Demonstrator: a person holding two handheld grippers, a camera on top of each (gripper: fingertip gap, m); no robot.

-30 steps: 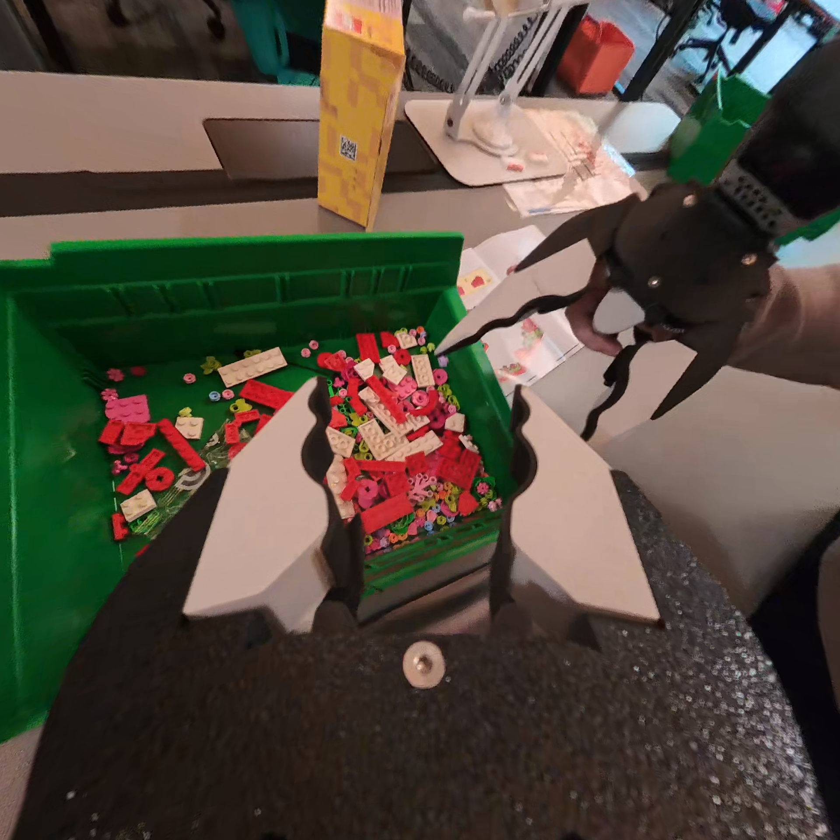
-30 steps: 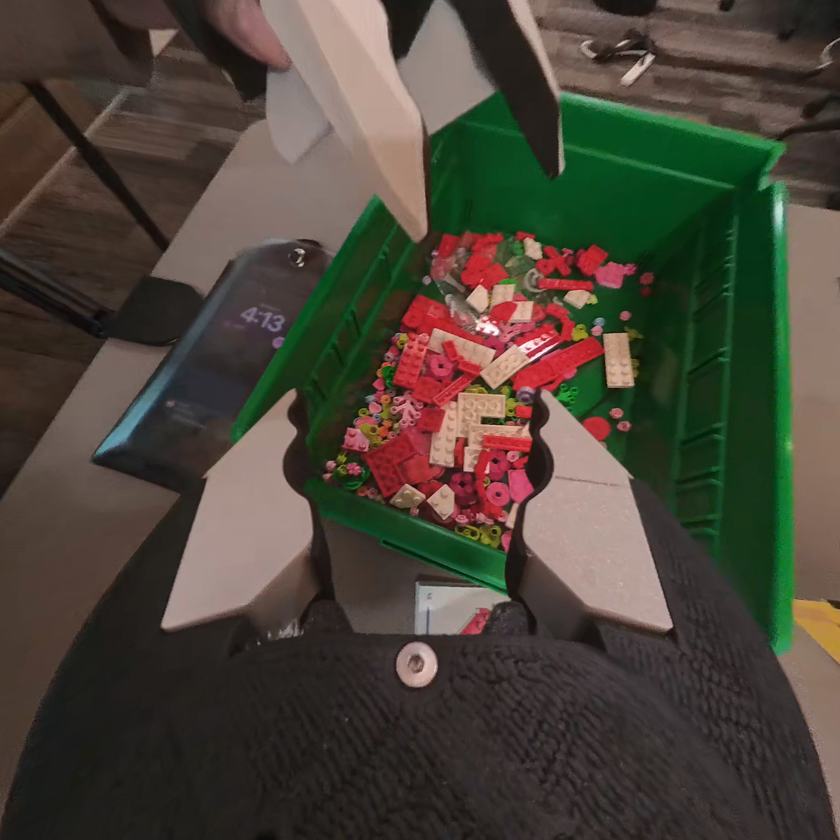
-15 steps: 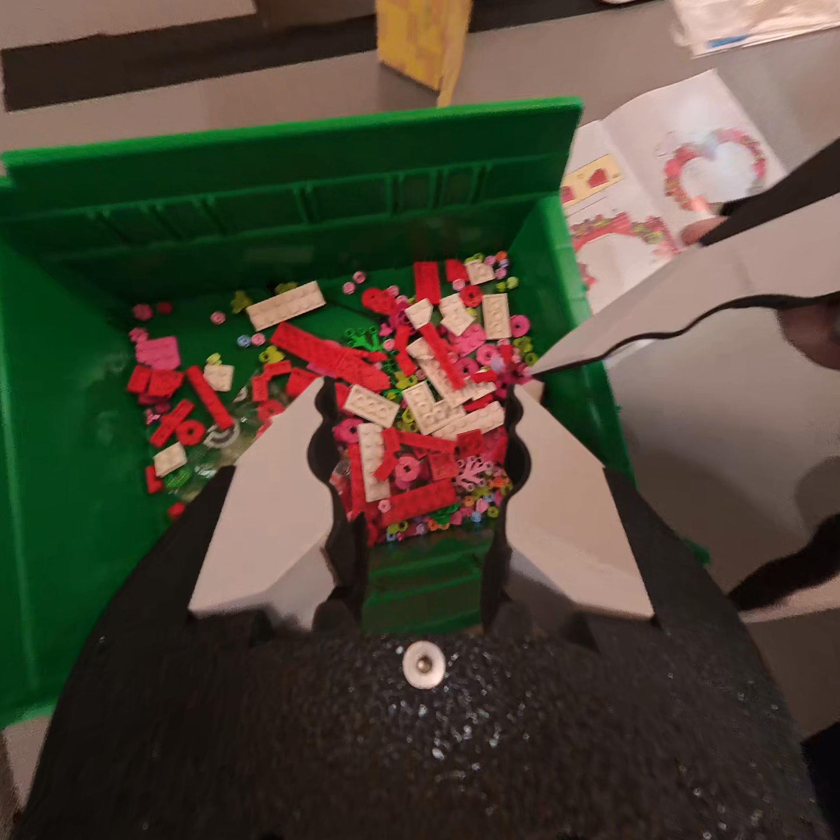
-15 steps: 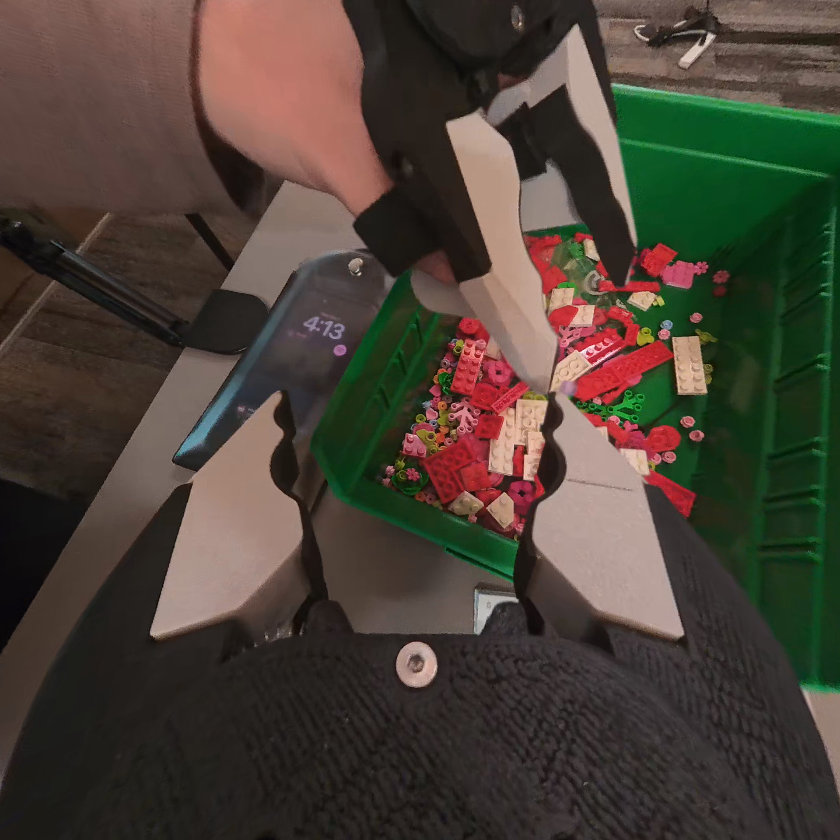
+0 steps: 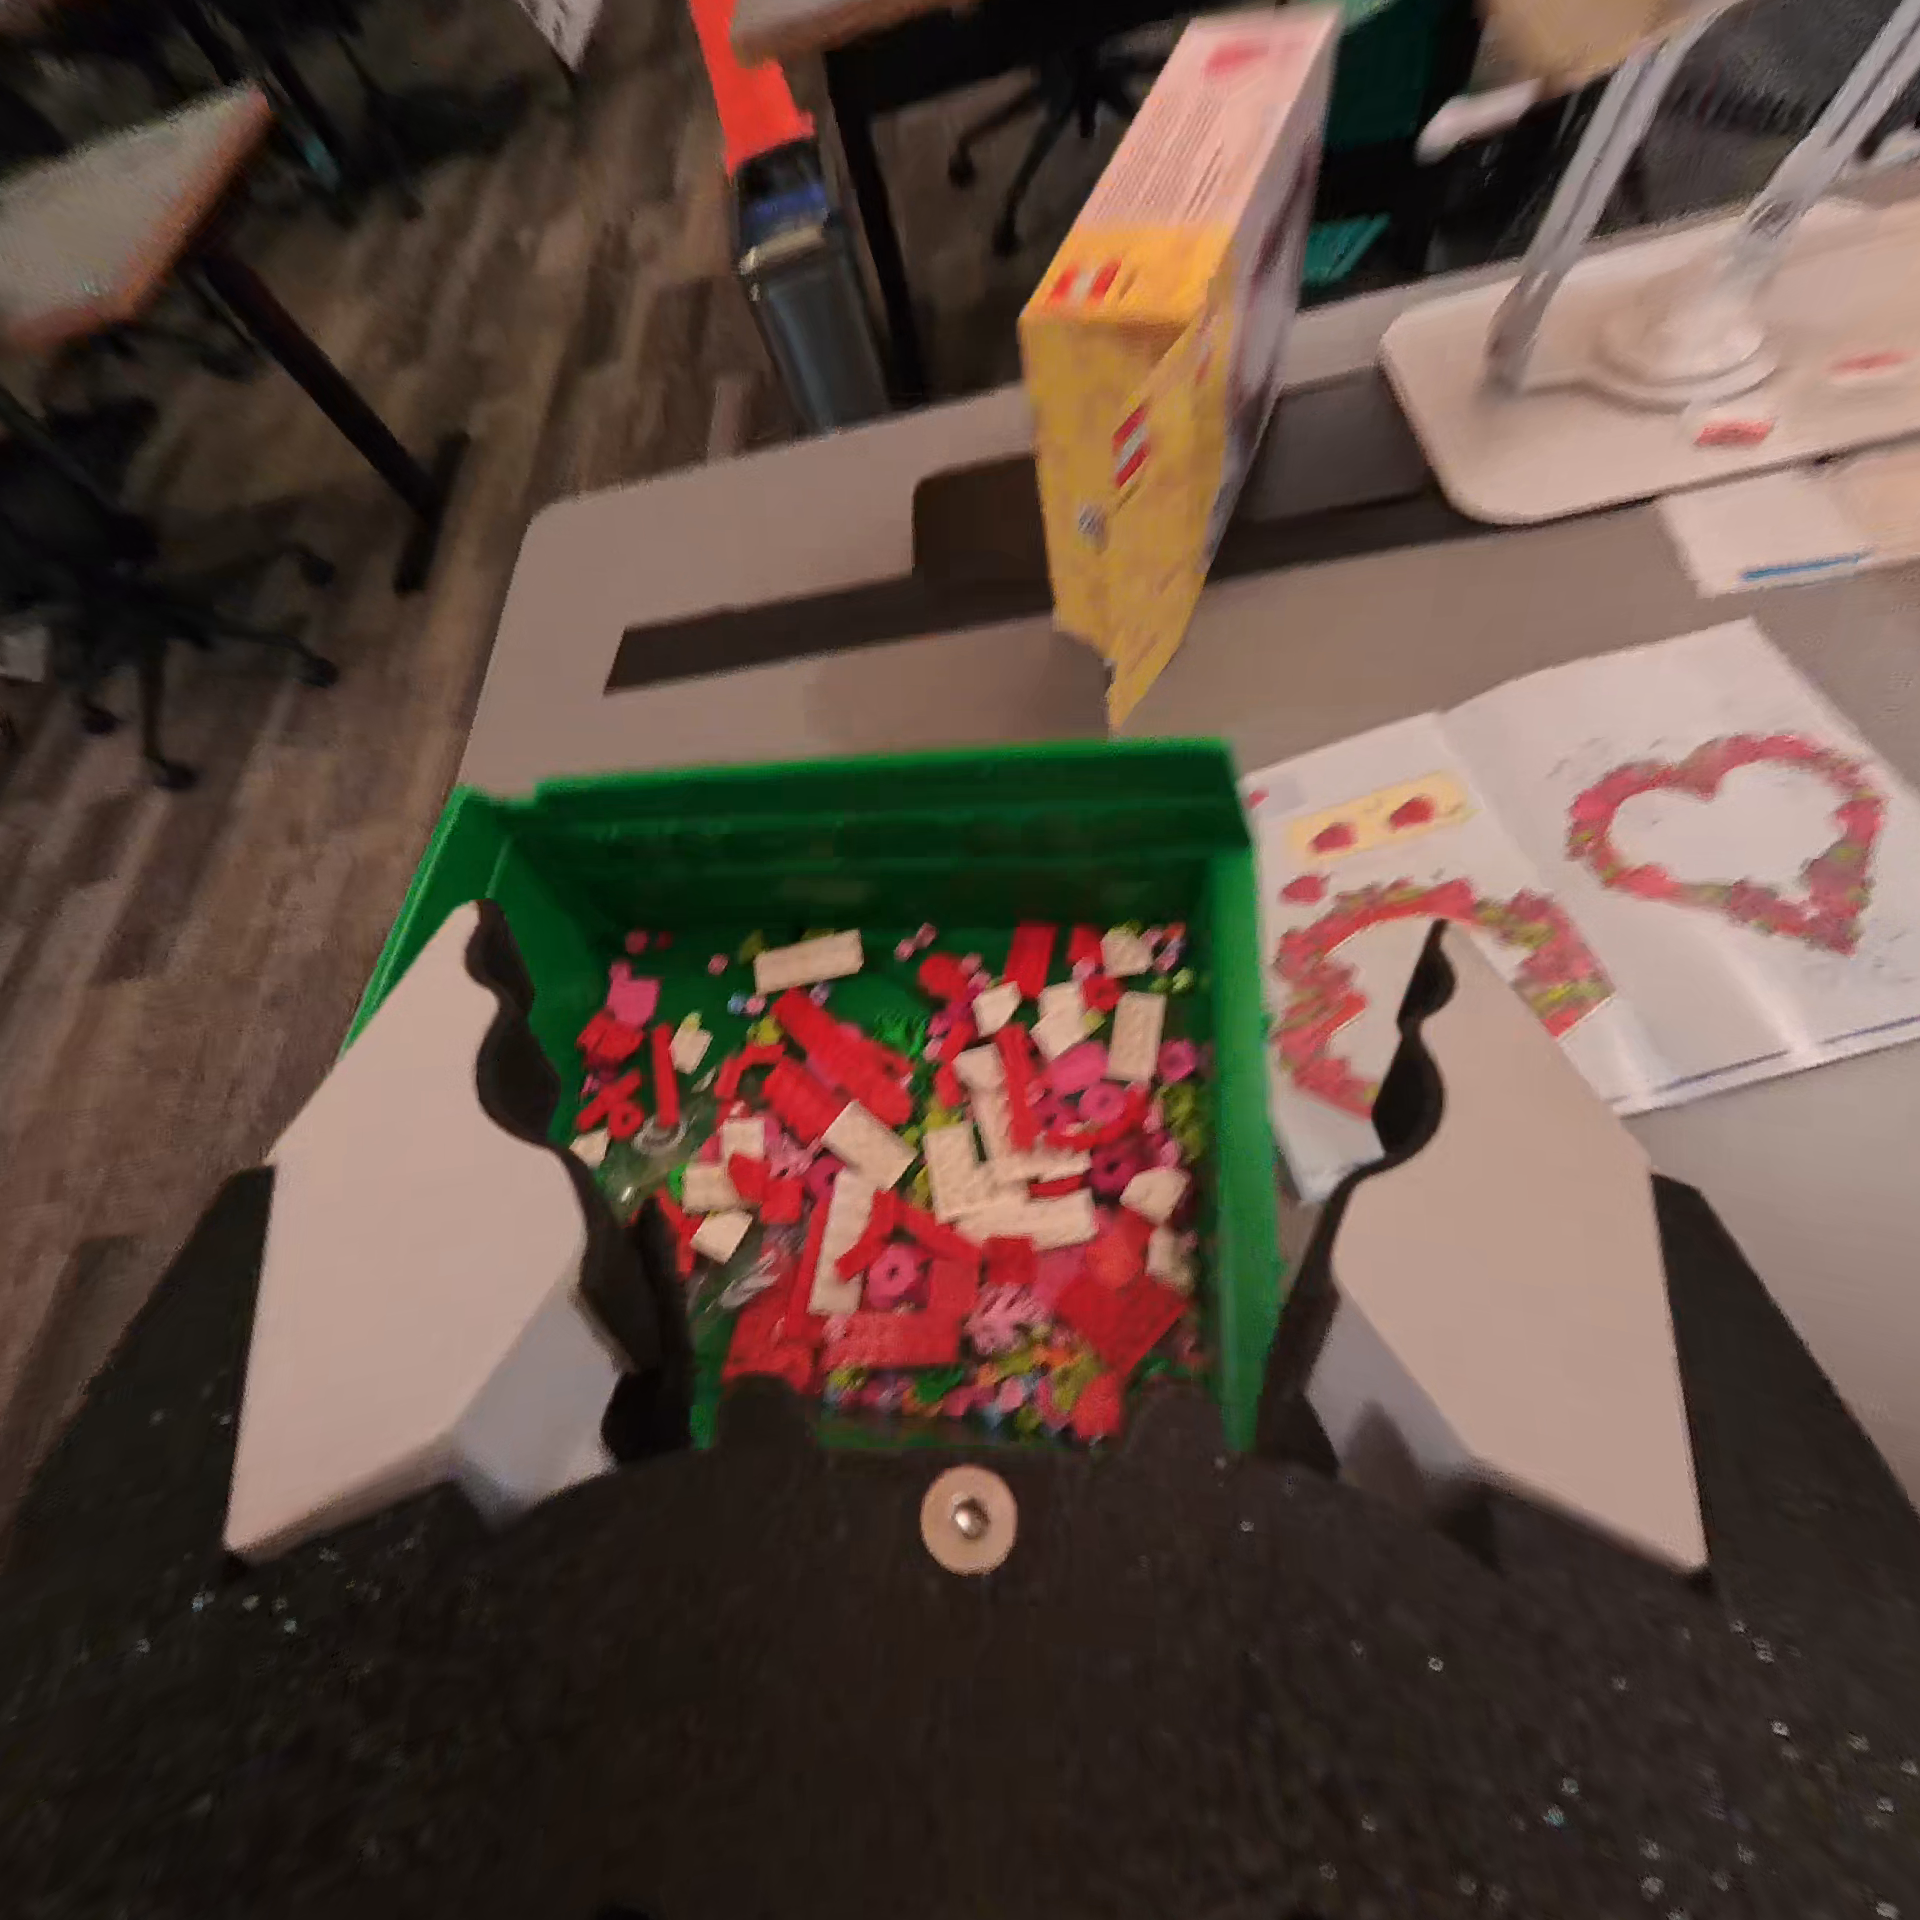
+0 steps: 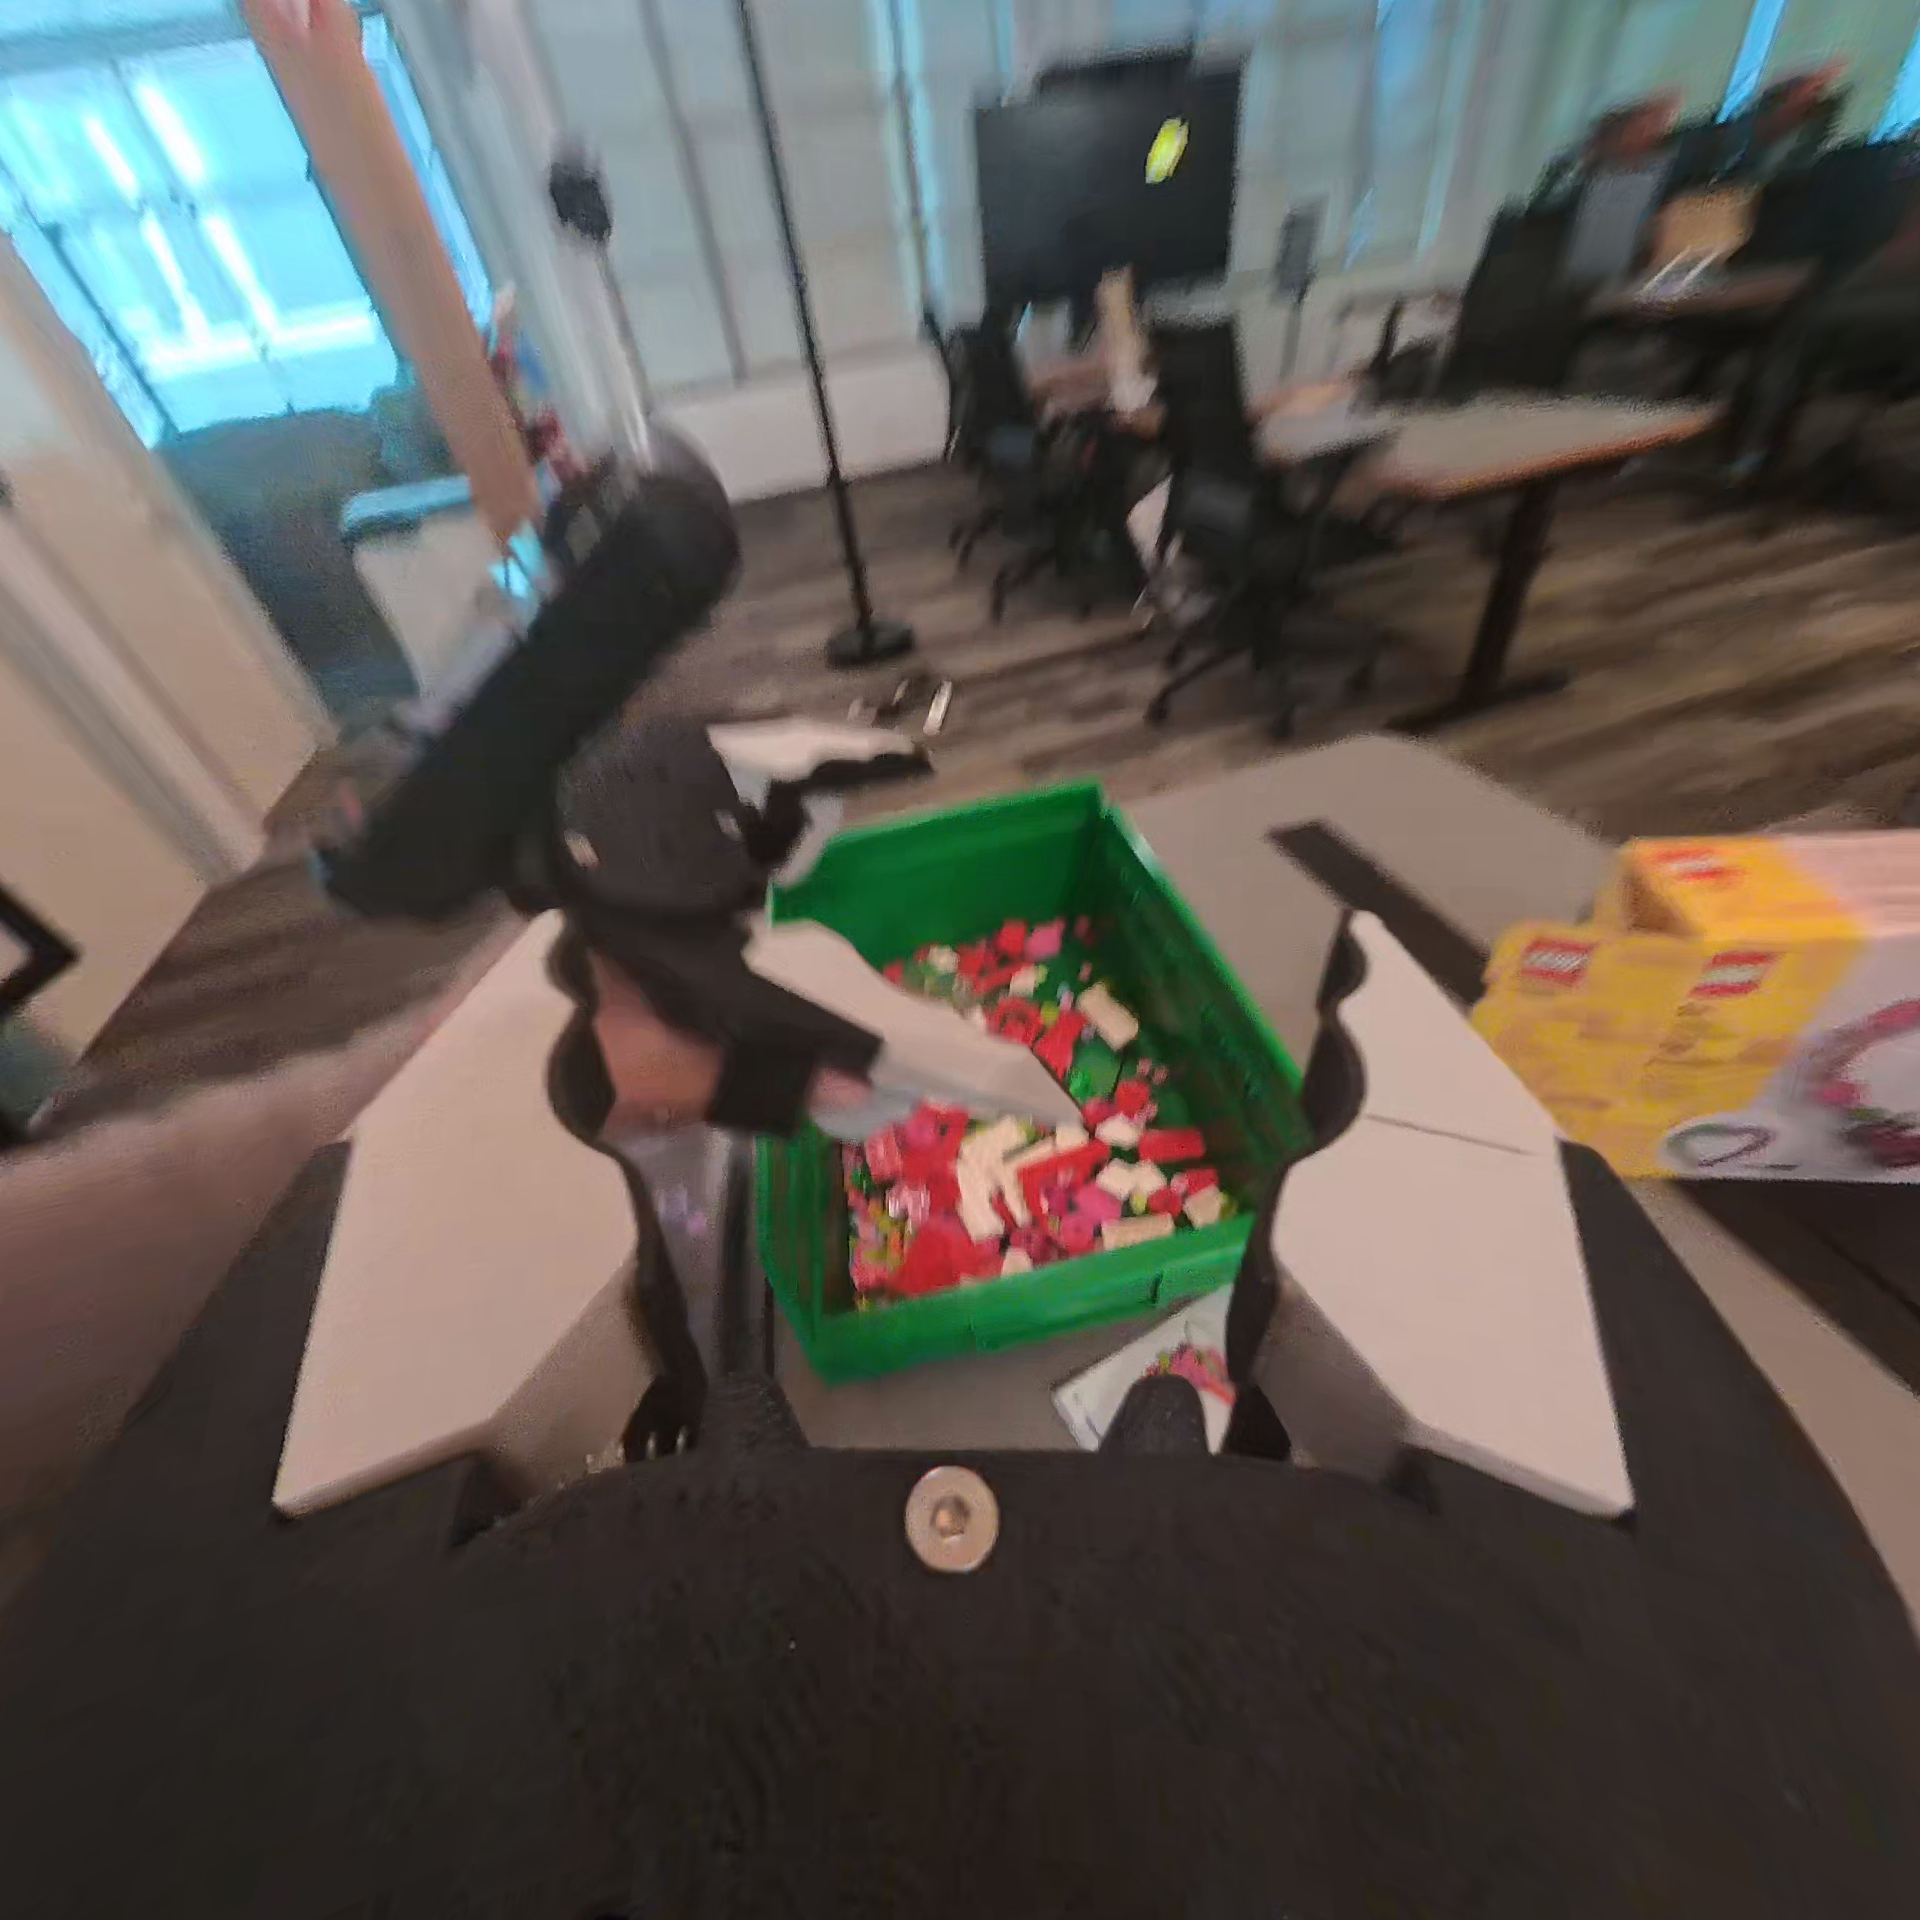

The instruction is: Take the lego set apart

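Note:
A green bin (image 5: 862, 821) on the grey table holds a heap of loose red, white, pink and lime lego pieces (image 5: 914, 1143). My left gripper (image 5: 958, 925) hangs above the bin's near side, open wide and empty. In the right wrist view the bin (image 6: 1039, 1320) and the pieces (image 6: 1018, 1164) lie ahead and below. My right gripper (image 6: 956, 925) is open wide and empty, high above the table. The left gripper (image 6: 997, 935) also shows there, with one finger reaching down over the pieces. Both views are blurred.
A yellow lego box (image 5: 1153, 416) stands behind the bin; it also shows at the right of the right wrist view (image 6: 1683, 997). An open instruction booklet (image 5: 1662, 894) lies right of the bin. A white stand base (image 5: 1662, 416) sits at the back right. The table edge and floor are at the left.
Both grippers have risen and pulled back from the bin, and both have opened wider. The right gripper has left the left wrist view.

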